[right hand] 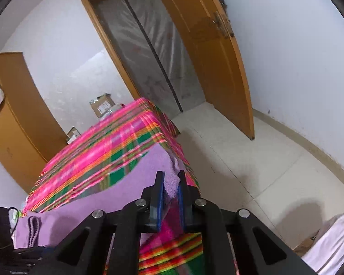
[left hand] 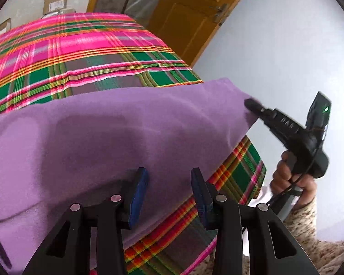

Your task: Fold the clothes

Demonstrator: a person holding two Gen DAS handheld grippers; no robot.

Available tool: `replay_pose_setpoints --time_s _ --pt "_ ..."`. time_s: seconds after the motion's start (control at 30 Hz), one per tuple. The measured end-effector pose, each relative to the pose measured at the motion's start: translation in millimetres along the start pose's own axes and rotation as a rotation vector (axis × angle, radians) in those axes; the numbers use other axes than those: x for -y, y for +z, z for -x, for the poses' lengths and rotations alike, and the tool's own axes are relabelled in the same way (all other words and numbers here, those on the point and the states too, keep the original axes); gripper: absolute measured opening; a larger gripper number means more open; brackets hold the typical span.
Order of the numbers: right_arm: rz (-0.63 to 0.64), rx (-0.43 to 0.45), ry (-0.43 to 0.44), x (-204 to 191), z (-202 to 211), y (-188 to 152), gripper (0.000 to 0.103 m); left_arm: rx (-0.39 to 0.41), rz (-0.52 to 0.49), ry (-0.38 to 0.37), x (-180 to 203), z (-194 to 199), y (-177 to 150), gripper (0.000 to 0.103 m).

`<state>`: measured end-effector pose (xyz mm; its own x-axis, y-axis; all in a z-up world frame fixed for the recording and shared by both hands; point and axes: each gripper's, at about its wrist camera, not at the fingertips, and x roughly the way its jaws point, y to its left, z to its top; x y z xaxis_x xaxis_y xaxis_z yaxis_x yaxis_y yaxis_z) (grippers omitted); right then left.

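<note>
At the far left of the left wrist view, the lilac cloth (left hand: 107, 133) lay spread over the near part of a table under a pink and green plaid cover (left hand: 75, 45), filling the frame from the left edge across to the middle. Cardboard boxes (left hand: 56, 3) stood against the wall beyond the table. Lower centre, the left gripper (left hand: 169, 178) hovered over the cloth's near edge with its blue pads (left hand: 138, 190) parted and nothing caught between them; whether the pads touched the fabric could not be told. Behind it, the open wooden door (left hand: 195, 18) leaned against the white wall. To the right, the cloth's corner rose off the table where the right gripper (left hand: 251, 104) pinched it, a hand (left hand: 291, 176) in a speckled sleeve (left hand: 307, 220) gripping the handle below.

In the right wrist view, a wooden cabinet (right hand: 16, 114) stood at the left, then the table with the cloth on its near end. At centre, the right gripper's jaws were clenched on a bunched lilac fold. Pale floor tiles (right hand: 252, 160) and the door filled the right side.
</note>
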<state>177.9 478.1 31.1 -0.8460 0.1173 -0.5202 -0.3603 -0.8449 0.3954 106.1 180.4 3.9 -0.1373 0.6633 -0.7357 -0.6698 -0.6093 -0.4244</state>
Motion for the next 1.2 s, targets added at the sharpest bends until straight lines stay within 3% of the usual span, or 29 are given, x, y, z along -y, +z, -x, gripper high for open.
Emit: replay_pose_setpoints --time_s 0.47,0.87,1.0,1.1,1.2 --pt "0.111 0.06 0.145 -65 31 8 0.011 0.005 0.0 -0.035 -2 1 -4 0.04" --pt "0.211 0.006 0.311 -127 29 0 0.011 0.006 0.028 -0.097 -14 16 -3 0.04" --pt "0.247 -0.046 0.343 -145 20 -12 0.011 0.082 0.081 -0.17 -28 45 10 0.04" --pt "0.266 -0.083 0.36 -159 13 -25 0.011 0.138 0.153 -0.265 -44 70 22 0.04" --pt "0.3 -0.118 0.369 -170 6 -38 0.011 0.191 0.225 -0.3 -60 85 34 0.047"
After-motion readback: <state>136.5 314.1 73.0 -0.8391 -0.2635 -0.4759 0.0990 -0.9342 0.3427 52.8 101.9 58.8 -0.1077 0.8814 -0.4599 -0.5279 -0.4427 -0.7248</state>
